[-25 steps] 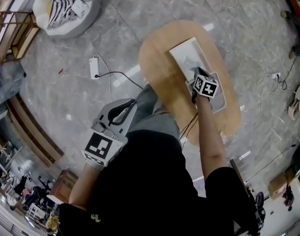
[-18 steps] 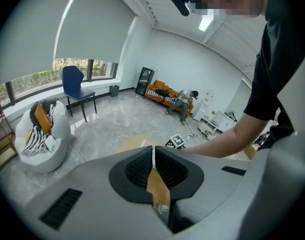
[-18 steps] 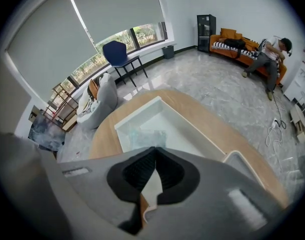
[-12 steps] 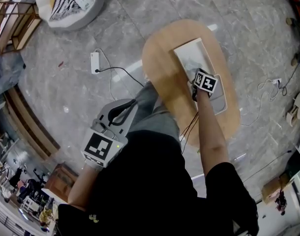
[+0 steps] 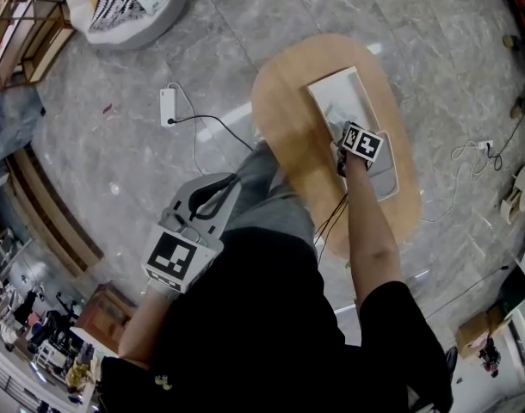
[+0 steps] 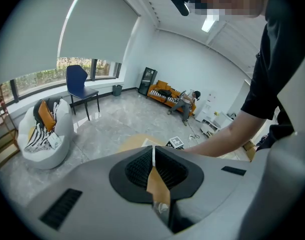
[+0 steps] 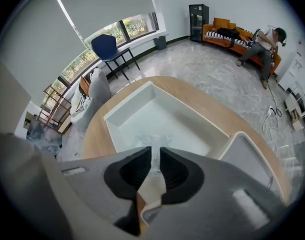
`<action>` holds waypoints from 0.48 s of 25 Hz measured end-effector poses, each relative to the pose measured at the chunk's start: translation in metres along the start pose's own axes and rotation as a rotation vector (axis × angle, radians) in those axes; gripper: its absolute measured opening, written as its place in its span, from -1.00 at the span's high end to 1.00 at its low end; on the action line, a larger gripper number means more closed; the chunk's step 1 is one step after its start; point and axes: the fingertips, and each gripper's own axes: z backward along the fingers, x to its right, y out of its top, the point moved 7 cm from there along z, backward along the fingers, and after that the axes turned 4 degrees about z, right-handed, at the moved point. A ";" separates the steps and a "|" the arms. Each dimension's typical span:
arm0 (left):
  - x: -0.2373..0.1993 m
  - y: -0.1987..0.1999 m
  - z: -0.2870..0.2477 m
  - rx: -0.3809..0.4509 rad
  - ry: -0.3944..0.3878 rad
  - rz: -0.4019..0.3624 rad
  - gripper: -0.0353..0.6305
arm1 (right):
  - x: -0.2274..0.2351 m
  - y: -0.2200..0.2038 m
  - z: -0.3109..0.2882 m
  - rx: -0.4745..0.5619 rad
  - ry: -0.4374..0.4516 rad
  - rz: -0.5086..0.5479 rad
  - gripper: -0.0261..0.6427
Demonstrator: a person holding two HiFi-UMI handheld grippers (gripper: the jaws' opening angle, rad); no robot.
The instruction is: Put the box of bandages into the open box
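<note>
Right gripper view looks down into the open box [image 7: 123, 115] on the table [image 7: 95, 134]. The right gripper [image 7: 153, 154] hangs over the box's near end, and its jaws are opening with a narrow gap between them. A pale, crinkly pack, which I take to be the bandages [image 7: 142, 138], lies on the box floor just under the tips. It seems free of the pads, though the jaws hide part of it. The lid [image 7: 255, 166] sits just beside the box.

To finish this release well, let the jaws spread fully before lifting. Then rise straight up, clear of the box walls, so that neither pad drags the pack back out.

The left gripper [image 6: 153, 156] is well away from the box, its fingers pressed together on nothing.

Compared with the earlier head view, the right gripper has barely shifted over the box, and the left gripper has kept its place.
</note>
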 end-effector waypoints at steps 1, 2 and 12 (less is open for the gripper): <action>0.001 0.000 0.000 -0.002 -0.001 0.009 0.82 | 0.000 -0.001 0.001 0.001 0.001 -0.005 0.75; 0.003 0.000 0.000 -0.003 -0.004 0.010 0.82 | -0.001 -0.002 0.002 0.004 0.001 -0.008 0.72; 0.011 0.001 0.005 0.031 -0.054 -0.052 0.82 | -0.010 -0.006 0.032 0.059 0.012 0.004 0.59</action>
